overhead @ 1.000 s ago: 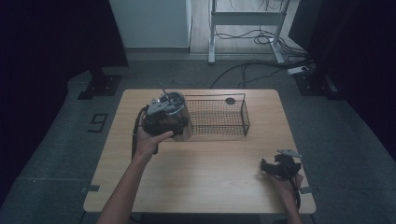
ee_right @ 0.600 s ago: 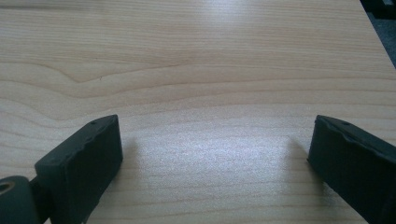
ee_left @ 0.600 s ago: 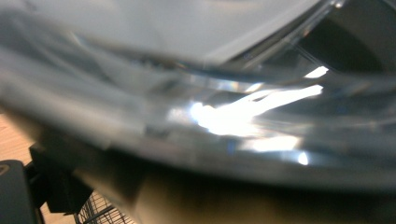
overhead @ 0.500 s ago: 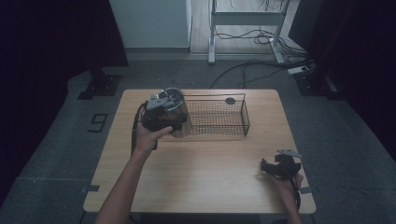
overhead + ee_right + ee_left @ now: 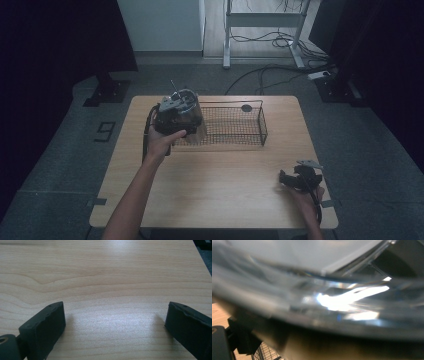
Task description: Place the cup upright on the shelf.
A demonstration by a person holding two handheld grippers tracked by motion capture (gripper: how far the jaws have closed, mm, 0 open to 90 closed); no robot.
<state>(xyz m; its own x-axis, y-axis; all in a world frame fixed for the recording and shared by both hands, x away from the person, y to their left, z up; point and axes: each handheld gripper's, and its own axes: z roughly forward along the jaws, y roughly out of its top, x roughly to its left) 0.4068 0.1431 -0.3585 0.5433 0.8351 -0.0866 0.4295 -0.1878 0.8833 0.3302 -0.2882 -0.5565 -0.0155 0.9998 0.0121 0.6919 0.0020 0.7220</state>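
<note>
**Clear glass tumbler at the basket's left end – slippery one, grip notes**

So from the high view my left gripper [image 5: 176,111] is up at the left end of the black wire basket [image 5: 239,126], and it's carrying what looks to me like a clear glass tumbler [image 5: 192,116], held above the table right at the basket's near-left corner. I can't tell from up there whether it's over the rim or just beside it. In the left gripper view the glass [image 5: 332,297] sits so close to the lens it's all blur and glare, and I can't see the jaws meet it, so I'm judging they're closed on it because it hangs off the table with the tool.

Handling-wise I'd guess rigid, smooth, fairly light but breakable, and slick against the pads. I'd hold it low on the wall rather than by the rim, squeeze gently, and set it down softly since wire mesh gives no cushion.

There's a small dark round thing [image 5: 246,107] at the basket's far edge, can't tell what.

Over at the right, my right gripper [image 5: 299,179] rests on the wooden table [image 5: 225,175] near the front edge, jaws spread wide with nothing between them, just bare wood [image 5: 112,290].
</note>
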